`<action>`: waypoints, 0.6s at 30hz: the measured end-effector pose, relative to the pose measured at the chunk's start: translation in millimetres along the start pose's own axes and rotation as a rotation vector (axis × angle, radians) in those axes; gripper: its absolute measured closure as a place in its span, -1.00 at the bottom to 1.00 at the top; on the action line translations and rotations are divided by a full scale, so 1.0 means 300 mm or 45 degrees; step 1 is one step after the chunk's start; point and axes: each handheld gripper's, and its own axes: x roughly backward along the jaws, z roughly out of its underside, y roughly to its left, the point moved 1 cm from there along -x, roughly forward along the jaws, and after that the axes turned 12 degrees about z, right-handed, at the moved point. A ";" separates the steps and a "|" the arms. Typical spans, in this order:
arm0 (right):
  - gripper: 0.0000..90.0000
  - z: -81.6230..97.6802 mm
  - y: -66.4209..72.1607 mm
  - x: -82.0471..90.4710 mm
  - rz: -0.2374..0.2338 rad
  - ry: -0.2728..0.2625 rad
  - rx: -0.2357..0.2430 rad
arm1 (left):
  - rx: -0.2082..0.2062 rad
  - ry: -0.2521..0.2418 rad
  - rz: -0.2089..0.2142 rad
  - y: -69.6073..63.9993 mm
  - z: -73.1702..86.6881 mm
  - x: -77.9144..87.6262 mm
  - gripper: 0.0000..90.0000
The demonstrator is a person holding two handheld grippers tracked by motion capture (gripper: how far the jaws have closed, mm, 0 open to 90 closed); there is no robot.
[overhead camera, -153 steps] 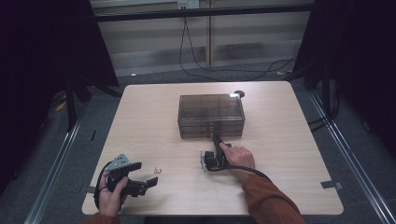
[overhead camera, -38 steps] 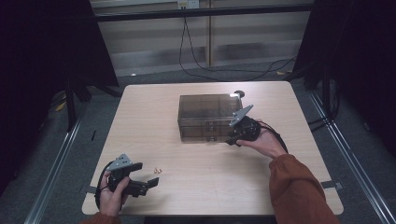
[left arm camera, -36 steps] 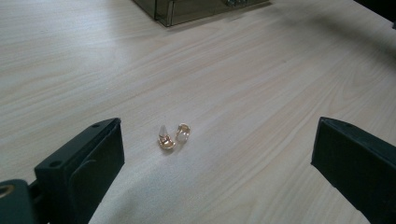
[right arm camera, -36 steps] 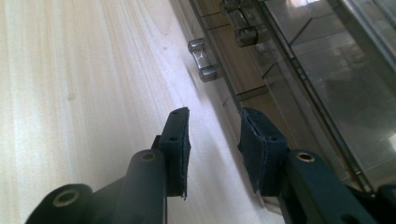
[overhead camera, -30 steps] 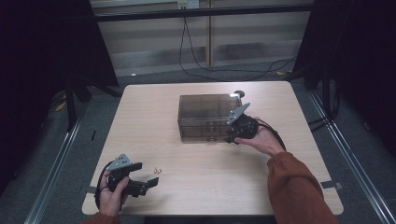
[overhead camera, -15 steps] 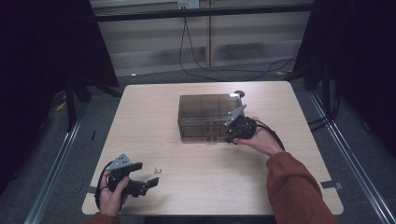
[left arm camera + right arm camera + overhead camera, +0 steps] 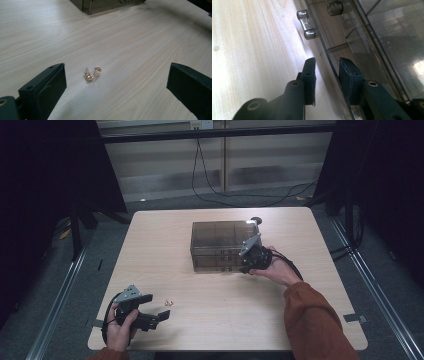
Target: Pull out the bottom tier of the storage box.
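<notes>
A smoky see-through drawer box [image 7: 220, 242] stands mid-table, and its front carries chrome handles [image 7: 305, 23]. My right gripper [image 7: 245, 265] is at the box's front right corner. In the right gripper view its jaws [image 7: 327, 61] stand close together and have just been closing. The thin edge of the box front [image 7: 374, 37] runs between them, with a slit of light on each side. Two small gold earrings [image 7: 169, 303] lie near the table's front left. My left gripper [image 7: 159, 306] rests just behind them, wide open [image 7: 117, 70], and the earrings [image 7: 92, 73] lie ahead between its jaws, untouched.
The box [image 7: 100, 3] sits far from the left gripper across bare wood. The wooden table [image 7: 300, 320] stands over dark floor, with cables hanging behind its far edge. A small dark knob [image 7: 256, 220] lies behind the box.
The right gripper has slid a little left, up against the box's front right corner. The left gripper and the earrings have not moved.
</notes>
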 end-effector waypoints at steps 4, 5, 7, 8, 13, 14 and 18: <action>0.57 0.003 -0.005 -0.006 -0.010 -0.002 -0.004 | 0.000 0.002 0.000 0.001 0.000 0.000 -0.95; 0.57 0.002 -0.004 -0.007 -0.014 0.008 -0.004 | 0.000 0.002 0.000 0.001 0.000 0.000 -0.95; 0.60 -0.002 -0.005 -0.010 -0.015 0.020 0.022 | 0.000 0.002 0.000 0.001 0.000 0.000 -0.95; 0.61 -0.005 -0.006 -0.011 -0.017 0.023 0.029 | 0.001 0.001 0.000 0.001 0.000 0.000 -0.95; 0.64 -0.012 -0.010 -0.014 -0.035 0.039 0.054 | 0.001 0.001 -0.001 0.001 0.000 0.000 -0.95; 0.64 -0.012 -0.009 -0.014 -0.039 0.041 0.053 | -0.001 0.001 0.000 0.001 0.000 0.001 -0.95; 0.63 -0.008 -0.008 -0.018 -0.051 0.038 0.062 | 0.001 0.001 0.001 0.001 0.000 0.001 -0.95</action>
